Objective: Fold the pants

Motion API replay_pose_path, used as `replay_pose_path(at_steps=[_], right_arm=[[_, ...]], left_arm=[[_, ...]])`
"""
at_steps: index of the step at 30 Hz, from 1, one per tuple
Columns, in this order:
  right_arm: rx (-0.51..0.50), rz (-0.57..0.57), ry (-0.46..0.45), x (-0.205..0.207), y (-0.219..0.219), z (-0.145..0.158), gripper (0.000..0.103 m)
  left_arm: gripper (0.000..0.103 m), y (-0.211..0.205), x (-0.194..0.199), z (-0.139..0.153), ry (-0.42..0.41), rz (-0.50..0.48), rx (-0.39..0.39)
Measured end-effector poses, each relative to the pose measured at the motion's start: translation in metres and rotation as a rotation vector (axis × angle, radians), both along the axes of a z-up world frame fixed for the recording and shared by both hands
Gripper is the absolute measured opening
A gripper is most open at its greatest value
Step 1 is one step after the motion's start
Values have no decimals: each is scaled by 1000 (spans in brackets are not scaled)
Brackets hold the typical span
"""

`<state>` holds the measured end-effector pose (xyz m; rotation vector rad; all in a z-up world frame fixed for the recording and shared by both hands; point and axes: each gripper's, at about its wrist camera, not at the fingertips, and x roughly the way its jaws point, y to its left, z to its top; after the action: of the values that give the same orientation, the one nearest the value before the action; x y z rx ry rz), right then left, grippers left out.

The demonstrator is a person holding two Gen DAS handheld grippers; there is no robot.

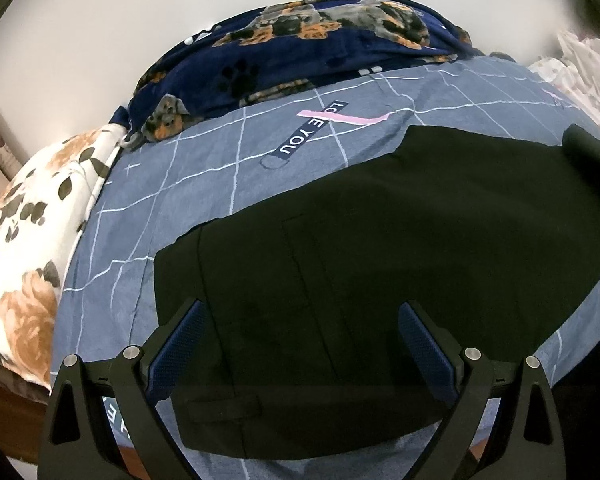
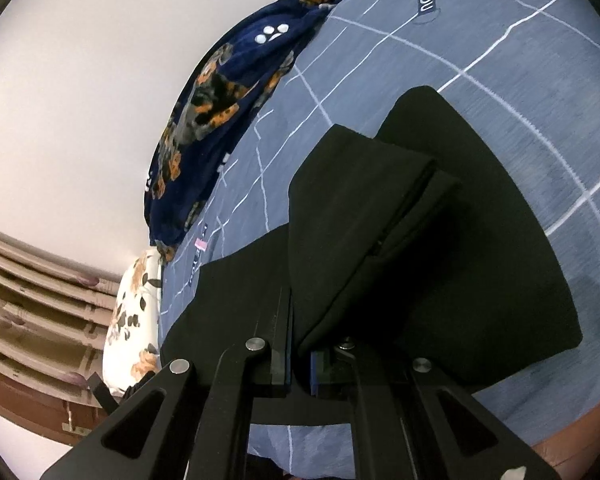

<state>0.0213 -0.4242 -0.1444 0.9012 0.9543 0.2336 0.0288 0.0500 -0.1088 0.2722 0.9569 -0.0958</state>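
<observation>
We see the black pants point(image 1: 380, 240) spread flat across the blue checked bed sheet point(image 1: 204, 184), their waistband end lying right under our left tool point(image 1: 300, 340). That tool hovers above the cloth with its blue pads point(image 1: 180, 344) wide apart, nothing between them. Our right tool point(image 2: 300, 360) is pinched tight on the leg end of the pants point(image 2: 360, 220), which rises off the bed in a doubled fold above the flat part. Beyond lie a navy dog-print blanket point(image 1: 300, 56) and a floral pillow point(image 1: 32, 240).
</observation>
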Motion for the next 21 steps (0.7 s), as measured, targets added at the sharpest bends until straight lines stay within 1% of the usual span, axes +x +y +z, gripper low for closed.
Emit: replay_pose_path(at_steps=[8, 16, 21], right_arm=[[-23, 48, 11, 1, 19, 0, 6], [-27, 65, 23, 3, 28, -3, 7], [-54, 84, 23, 3, 33, -1, 7]], left_arm=[[96, 0, 0, 0, 2, 0, 0], [96, 0, 1, 0, 3, 2, 1], [96, 0, 1, 0, 4, 0, 2]])
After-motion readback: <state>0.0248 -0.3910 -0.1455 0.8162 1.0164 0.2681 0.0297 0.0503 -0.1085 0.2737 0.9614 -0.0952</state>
